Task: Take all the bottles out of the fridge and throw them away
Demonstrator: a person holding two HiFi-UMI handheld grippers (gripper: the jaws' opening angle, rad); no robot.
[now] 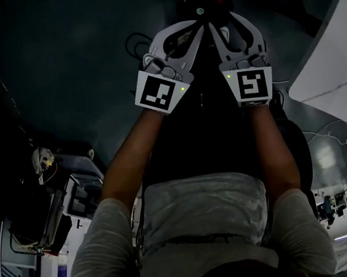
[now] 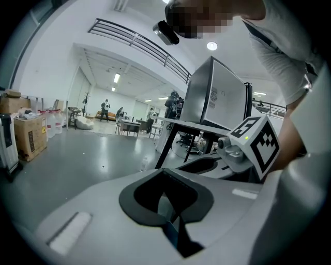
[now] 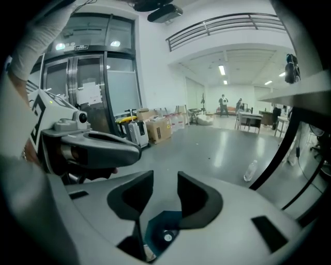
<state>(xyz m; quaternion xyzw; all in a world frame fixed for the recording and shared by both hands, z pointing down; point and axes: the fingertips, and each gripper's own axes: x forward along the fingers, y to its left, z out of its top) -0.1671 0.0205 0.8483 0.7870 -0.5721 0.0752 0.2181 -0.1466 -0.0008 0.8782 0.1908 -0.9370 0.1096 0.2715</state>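
Note:
Both grippers are held side by side in front of the person, close together. In the head view the left gripper and the right gripper show dimly over a dark floor. The left gripper has its dark pads together, with nothing between them. The right gripper stands open, a clear gap between its pads, holding nothing. A small clear bottle rests on the grey floor by a black table leg, well beyond both grippers; the same bottle shows in the left gripper view. A silver box-shaped cabinet sits on a table.
Black table legs stand ahead. Cardboard boxes and white containers line a wall beside glass doors. More boxes stand at the left. Desks and distant people are far down the hall. Open grey floor lies between.

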